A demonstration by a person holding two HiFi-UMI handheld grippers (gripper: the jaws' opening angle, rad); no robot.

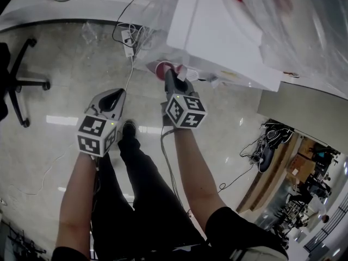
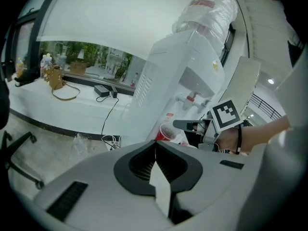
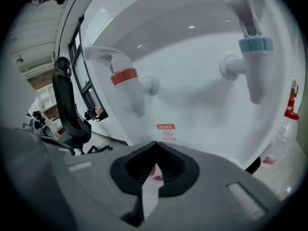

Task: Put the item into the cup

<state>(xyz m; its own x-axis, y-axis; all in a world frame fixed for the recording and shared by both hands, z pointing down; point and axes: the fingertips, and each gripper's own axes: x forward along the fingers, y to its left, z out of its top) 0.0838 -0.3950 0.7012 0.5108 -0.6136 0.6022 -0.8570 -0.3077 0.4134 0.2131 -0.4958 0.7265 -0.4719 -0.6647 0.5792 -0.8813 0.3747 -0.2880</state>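
Note:
A red cup (image 1: 161, 68) is held at the front of a white water dispenser (image 1: 217, 31), and my right gripper (image 1: 169, 74) is shut on its rim. In the left gripper view the cup (image 2: 166, 132) hangs off the tip of the right gripper (image 2: 180, 124), below the taps. In the right gripper view a sliver of the red cup (image 3: 153, 173) shows between the jaws of the right gripper (image 3: 155, 146), with a red tap (image 3: 126, 78) and a blue tap (image 3: 255, 47) above. My left gripper (image 1: 116, 95) hovers lower left, and the left gripper (image 2: 155, 146) is shut and empty.
An office chair (image 1: 22, 83) stands on the floor at the left. Cables and a power strip (image 1: 129, 42) lie beside the dispenser. A large water bottle (image 2: 207, 8) sits on top of the dispenser. A counter (image 2: 57, 105) with a bag runs along the window.

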